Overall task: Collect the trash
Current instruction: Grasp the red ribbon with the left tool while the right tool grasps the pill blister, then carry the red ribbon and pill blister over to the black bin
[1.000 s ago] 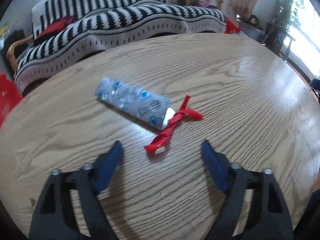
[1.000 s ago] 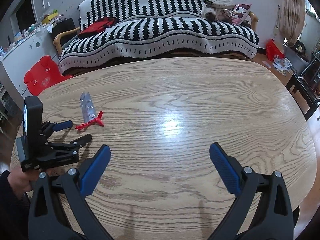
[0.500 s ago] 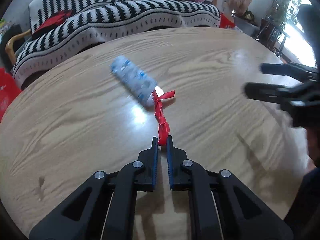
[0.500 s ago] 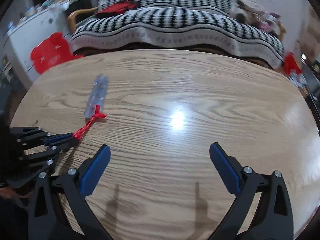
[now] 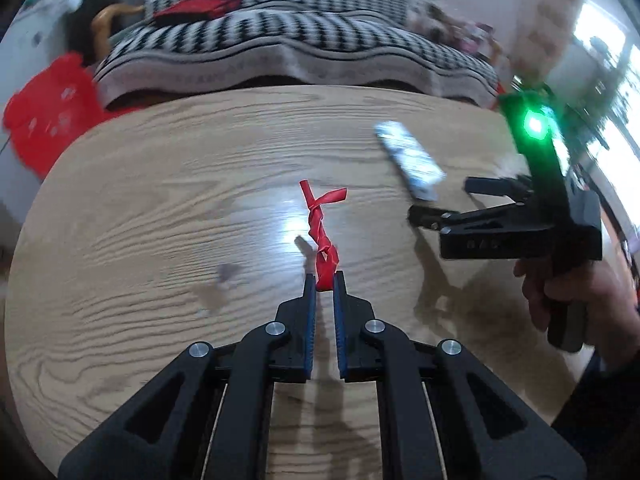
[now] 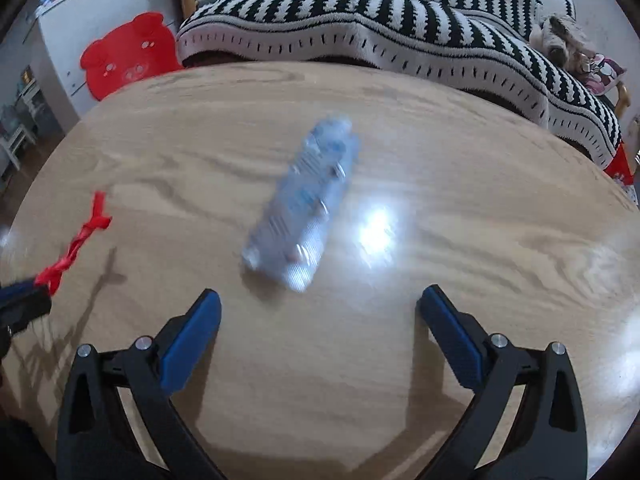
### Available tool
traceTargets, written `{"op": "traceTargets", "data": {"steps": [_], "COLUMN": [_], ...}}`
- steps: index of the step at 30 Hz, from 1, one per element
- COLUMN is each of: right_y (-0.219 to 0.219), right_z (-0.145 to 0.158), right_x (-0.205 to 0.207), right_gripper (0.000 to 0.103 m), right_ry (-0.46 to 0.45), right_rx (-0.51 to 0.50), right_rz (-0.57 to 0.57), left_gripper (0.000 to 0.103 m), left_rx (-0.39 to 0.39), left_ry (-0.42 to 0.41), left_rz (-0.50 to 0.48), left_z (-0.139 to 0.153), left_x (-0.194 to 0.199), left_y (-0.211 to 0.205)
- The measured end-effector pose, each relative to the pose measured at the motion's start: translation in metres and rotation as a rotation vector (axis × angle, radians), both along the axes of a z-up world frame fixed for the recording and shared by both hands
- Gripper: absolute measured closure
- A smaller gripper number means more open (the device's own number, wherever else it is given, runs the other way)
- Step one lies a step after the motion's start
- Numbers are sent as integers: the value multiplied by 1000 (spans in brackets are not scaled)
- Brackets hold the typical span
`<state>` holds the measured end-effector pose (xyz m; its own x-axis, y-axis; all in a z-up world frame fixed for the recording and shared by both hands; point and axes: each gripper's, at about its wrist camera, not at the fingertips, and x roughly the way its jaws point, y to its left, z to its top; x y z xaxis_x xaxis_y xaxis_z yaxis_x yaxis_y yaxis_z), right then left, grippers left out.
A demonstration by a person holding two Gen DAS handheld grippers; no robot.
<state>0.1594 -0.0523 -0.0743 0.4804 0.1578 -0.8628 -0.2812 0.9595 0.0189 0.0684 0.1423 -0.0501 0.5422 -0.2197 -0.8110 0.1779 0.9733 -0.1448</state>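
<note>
Trash pickup at an oval wooden counter (image 5: 160, 208), one piece gripped.

Left hand-held gripper (image 5: 324, 280) has its blue pads pinched on the near end of a twisted red wrapper strip (image 5: 320, 224), which stretches away from the fingertips over the counter's middle. Right hand-held gripper (image 6: 318, 308) is spread wide, nothing between its jaws; a silvery blister pack (image 6: 304, 204) lies flat just ahead of it, lengthwise toward the far edge, untouched. A striped sofa (image 6: 400, 20) stands beyond the far edge.
</note>
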Motion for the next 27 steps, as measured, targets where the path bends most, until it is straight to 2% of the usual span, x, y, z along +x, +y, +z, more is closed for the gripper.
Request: {"op": "traceTargets", "data": {"steps": [3,6,7,8,10,15,20,25,27], "right_y": [9,11,11,12,14,2,-35,-90,-121], "right_z": [0,0,1,3,10,13,19,50,65], "right_x": [14,25,27,27,24,-2,-27,-62,-79], "right_gripper": [5,6,11,18,67,70,70,70,70], "right_ry": [8,1,-3,-18,-35,-50,-20,-61,-85], "right_rx": [-4,-3,1,1,0,-29,12,29,29], "right_rz": [-33,-59,-61,-56,-31,-10,-64,-134,-175], "left_gripper": [96,96,96,95,95,95,96,96,96], "left_rx": [2,-6,-13,-17,-5,-10,10,48,32], "left_ry": [29,25,23,22,16,16,14,-6,-17], "left_rz": [69,90,95,97,99,94,77,39,5], "left_z": [-9,-6,-4,-2,2,9,14,25,31], "left_x": [10,13,15,15,16,18,19,19,19], "left_y": [14,13,11,8,0,-21,-48,-96,-120]}}
